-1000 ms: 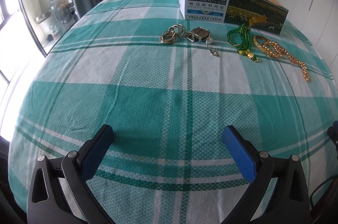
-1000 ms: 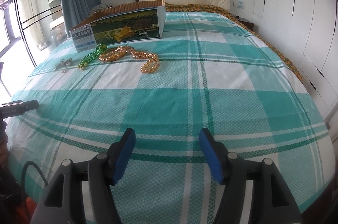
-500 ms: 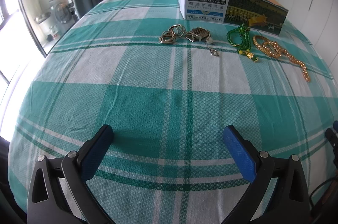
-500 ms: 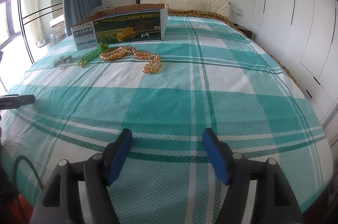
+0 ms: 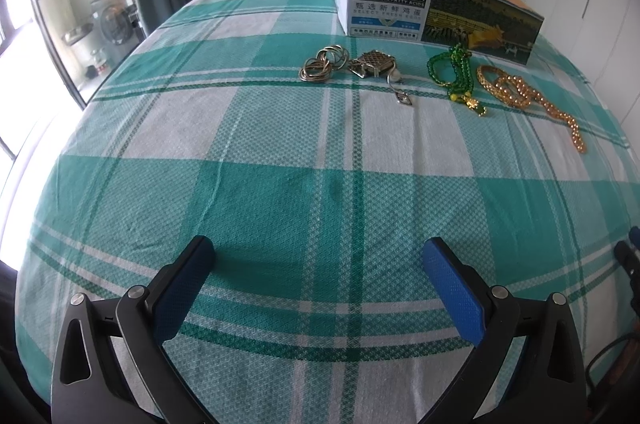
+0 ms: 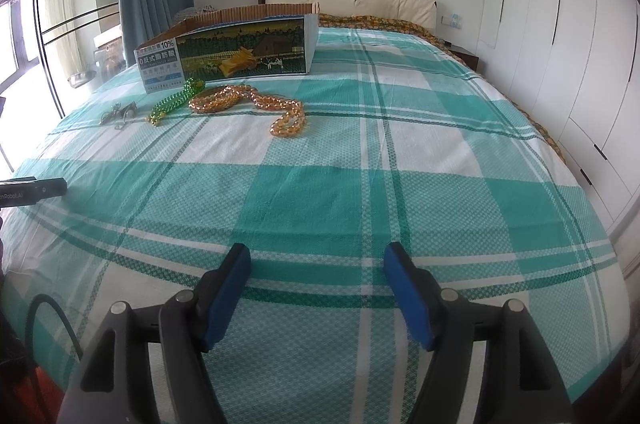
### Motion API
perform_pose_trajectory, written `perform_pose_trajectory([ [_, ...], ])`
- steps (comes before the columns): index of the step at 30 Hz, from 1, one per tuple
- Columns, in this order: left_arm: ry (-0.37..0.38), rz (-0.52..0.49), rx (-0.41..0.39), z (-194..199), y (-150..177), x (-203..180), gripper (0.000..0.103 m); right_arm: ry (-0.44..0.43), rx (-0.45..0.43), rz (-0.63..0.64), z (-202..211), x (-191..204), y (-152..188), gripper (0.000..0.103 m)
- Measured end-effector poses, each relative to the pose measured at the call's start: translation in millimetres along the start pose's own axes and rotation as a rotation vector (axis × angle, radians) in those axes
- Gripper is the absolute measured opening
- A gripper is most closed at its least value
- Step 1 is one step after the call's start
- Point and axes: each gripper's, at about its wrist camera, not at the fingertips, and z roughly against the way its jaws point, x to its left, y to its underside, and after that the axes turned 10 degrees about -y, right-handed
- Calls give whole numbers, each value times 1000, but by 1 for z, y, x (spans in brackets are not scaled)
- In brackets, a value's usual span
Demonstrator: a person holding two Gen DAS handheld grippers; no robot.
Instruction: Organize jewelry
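Jewelry lies far ahead by the cardboard box (image 5: 432, 4); your left tongs (image 5: 320, 264) and right tongs (image 6: 318, 264) gape empty, amber bead necklace (image 6: 256, 102) nearer the right.

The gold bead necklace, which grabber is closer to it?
Probably right. The gold bead necklace lies ahead-left of the right gripper; from the left gripper it lies far ahead-right. Neither touches it.

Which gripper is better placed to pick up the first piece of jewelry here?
Left, probably. Both grippers are open and empty, but the left gripper faces the silver rings and green bead necklace almost straight ahead, while from the right gripper all the jewelry lies far off to the left.
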Motion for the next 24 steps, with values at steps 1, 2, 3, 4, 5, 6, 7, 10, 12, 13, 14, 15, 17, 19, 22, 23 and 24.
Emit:
perform_pose_trajectory([
  [1, 3, -3, 1, 0, 0, 0, 103, 0, 3, 0, -1, 0, -1, 71],
  [2, 5, -5, 2, 0, 0, 1, 103, -1, 6, 0, 0, 0, -1, 71],
  [3, 7, -8, 3, 0, -1, 1, 103, -1, 7, 1, -1, 0, -1, 71],
  [4, 8, -10, 3, 0, -1, 1, 103, -1, 9, 1, -1, 0, -1, 71],
  [5, 9, -12, 4, 0, -1, 1, 103, -1, 9, 1, 0, 0, -1, 71],
  [6, 11, -14, 5, 0, -1, 1, 103, -2, 10, 1, 0, 0, -1, 71],
  [7, 12, -15, 5, 0, -1, 1, 103, -2, 10, 1, 0, 0, -1, 71],
  [10, 13, -17, 6, 0, -1, 2, 103, -2, 9, 1, 0, 0, -1, 71],
  [12, 13, -16, 6, 0, -1, 2, 103, -2, 8, 1, 0, 0, -1, 71],
  [13, 13, -17, 6, 0, -1, 2, 103, -2, 10, 1, 0, 0, -1, 71],
  [14, 13, -17, 6, 0, -1, 2, 103, -2, 10, 1, 0, 0, -1, 71],
  [15, 13, -17, 7, 0, -1, 2, 103, -2, 11, 1, 0, 0, -1, 71],
  [17, 13, -17, 8, 0, -1, 1, 103, -4, 13, 2, 1, 0, -1, 71],
  [19, 14, -18, 9, 0, -1, 1, 103, -3, 13, 2, 1, 0, -1, 71],
  [22, 15, -21, 10, 0, -1, 2, 103, -3, 16, 1, 1, 0, -1, 71],
  [23, 16, -23, 10, 0, 0, 2, 103, -3, 18, 1, 1, 0, -1, 71],
  [24, 17, -24, 10, -1, -1, 2, 103, -3, 20, 0, 0, 1, -1, 71],
])
